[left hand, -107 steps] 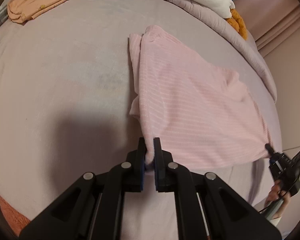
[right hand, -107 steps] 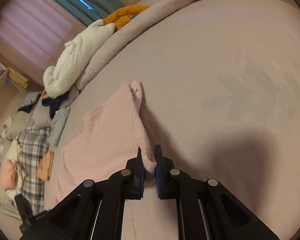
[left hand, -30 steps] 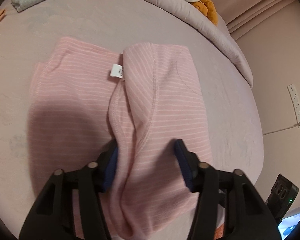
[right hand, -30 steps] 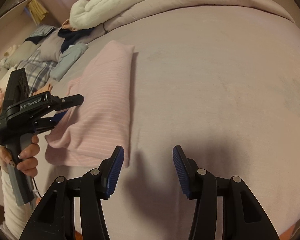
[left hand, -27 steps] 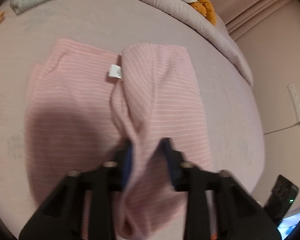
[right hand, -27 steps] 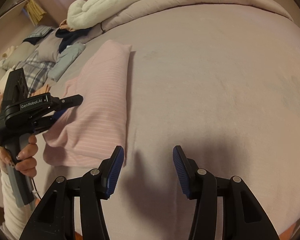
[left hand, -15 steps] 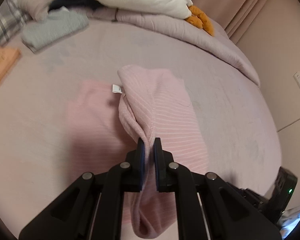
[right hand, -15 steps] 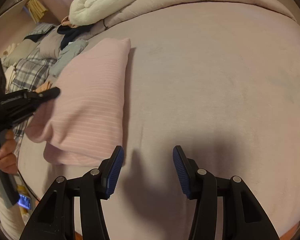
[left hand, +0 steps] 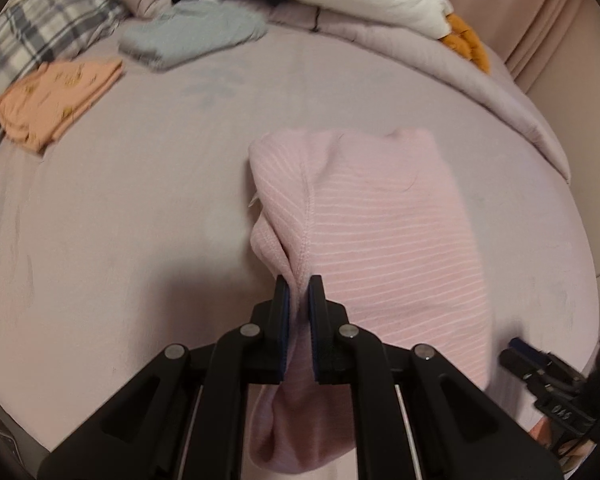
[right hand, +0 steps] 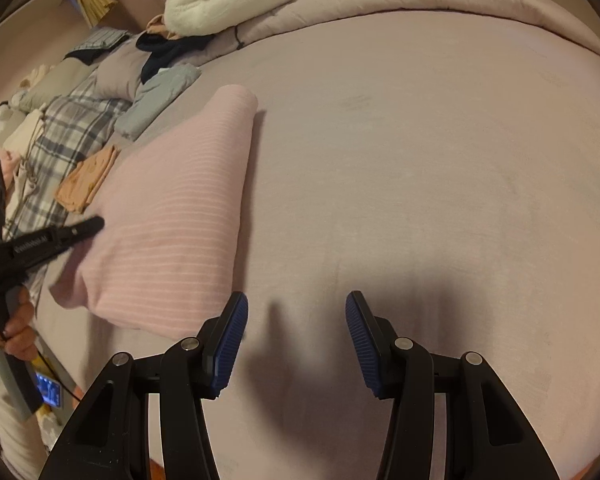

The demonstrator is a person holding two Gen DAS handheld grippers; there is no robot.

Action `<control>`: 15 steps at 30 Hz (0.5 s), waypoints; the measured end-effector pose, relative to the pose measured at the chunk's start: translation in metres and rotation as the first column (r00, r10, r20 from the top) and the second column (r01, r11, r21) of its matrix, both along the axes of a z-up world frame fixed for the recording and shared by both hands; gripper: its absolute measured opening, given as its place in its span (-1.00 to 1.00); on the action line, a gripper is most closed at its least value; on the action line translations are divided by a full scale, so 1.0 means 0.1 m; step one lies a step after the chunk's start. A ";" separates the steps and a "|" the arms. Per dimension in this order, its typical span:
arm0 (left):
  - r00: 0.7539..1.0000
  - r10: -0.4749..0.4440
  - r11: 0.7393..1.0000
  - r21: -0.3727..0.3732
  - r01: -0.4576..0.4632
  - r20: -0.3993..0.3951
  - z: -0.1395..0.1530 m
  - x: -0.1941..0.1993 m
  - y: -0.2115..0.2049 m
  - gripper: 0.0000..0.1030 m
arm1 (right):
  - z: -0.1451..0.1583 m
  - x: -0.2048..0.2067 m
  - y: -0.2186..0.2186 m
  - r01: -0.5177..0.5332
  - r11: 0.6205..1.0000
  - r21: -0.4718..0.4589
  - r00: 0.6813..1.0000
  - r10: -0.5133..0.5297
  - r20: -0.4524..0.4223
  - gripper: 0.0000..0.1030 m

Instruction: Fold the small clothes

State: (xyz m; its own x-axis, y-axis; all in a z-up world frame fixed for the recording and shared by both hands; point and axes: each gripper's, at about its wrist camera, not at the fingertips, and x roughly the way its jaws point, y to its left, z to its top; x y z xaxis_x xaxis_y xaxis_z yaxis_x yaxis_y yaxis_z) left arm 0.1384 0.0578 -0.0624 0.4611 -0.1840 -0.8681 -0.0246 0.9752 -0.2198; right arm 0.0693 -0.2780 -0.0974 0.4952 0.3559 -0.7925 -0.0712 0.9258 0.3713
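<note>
The pale pink ribbed garment with thin white stripes [left hand: 380, 240] lies folded over on itself on the mauve bedspread [left hand: 120, 220], near the bed's front edge and toward its right side in the left wrist view. Its upper layer shows a stitched seam running down toward the near edge, and the near end bulges loosely and hangs past the gripper. From the right wrist view the same garment [right hand: 180, 216] reads as a long, doubled slab with a rounded far end.

No container is in view; along the bed's far left edge sit a folded peach garment [left hand: 56, 100] and a folded grey-blue garment [left hand: 192, 32], well apart from the pink one.

The left gripper [left hand: 298, 312] is clamped on the pink garment's seam edge, fabric pinched between its blue pads. The right gripper [right hand: 296, 332] has its fingers spread wide, holding nothing, above bare bedspread just beside the garment's near corner.
</note>
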 end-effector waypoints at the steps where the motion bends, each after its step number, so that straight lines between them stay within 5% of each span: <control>1: 1.000 0.005 1.000 -0.002 -0.006 -0.012 -0.06 0.00 0.00 -0.78 | 0.00 0.02 0.02 -0.004 1.000 -0.002 1.000 0.004 -0.002 -0.02; 5: 1.000 0.016 1.000 -0.017 -0.016 -0.008 -0.16 -0.04 0.04 -0.58 | 0.01 0.09 0.06 -0.018 1.000 -0.003 1.000 0.018 -0.005 0.01; 9: 0.999 0.041 0.998 -0.051 -0.041 0.009 -0.09 -0.11 0.11 0.36 | 0.07 0.18 0.10 -0.024 1.000 0.007 1.000 0.024 0.012 0.39; 15: 0.998 0.048 0.994 -0.101 -0.050 -0.027 -0.20 -0.17 0.15 0.58 | 0.06 0.44 0.30 -0.071 0.996 0.055 0.997 0.071 -0.001 0.40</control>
State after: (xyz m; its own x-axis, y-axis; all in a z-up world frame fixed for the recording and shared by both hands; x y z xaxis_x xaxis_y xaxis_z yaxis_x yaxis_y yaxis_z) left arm 0.1217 0.0731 -0.0819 0.4506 -0.2495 -0.8572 -0.0787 0.9453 -0.3166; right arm 0.1130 -0.2484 -0.0919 0.4648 0.4330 -0.7724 -0.1348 0.8967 0.4216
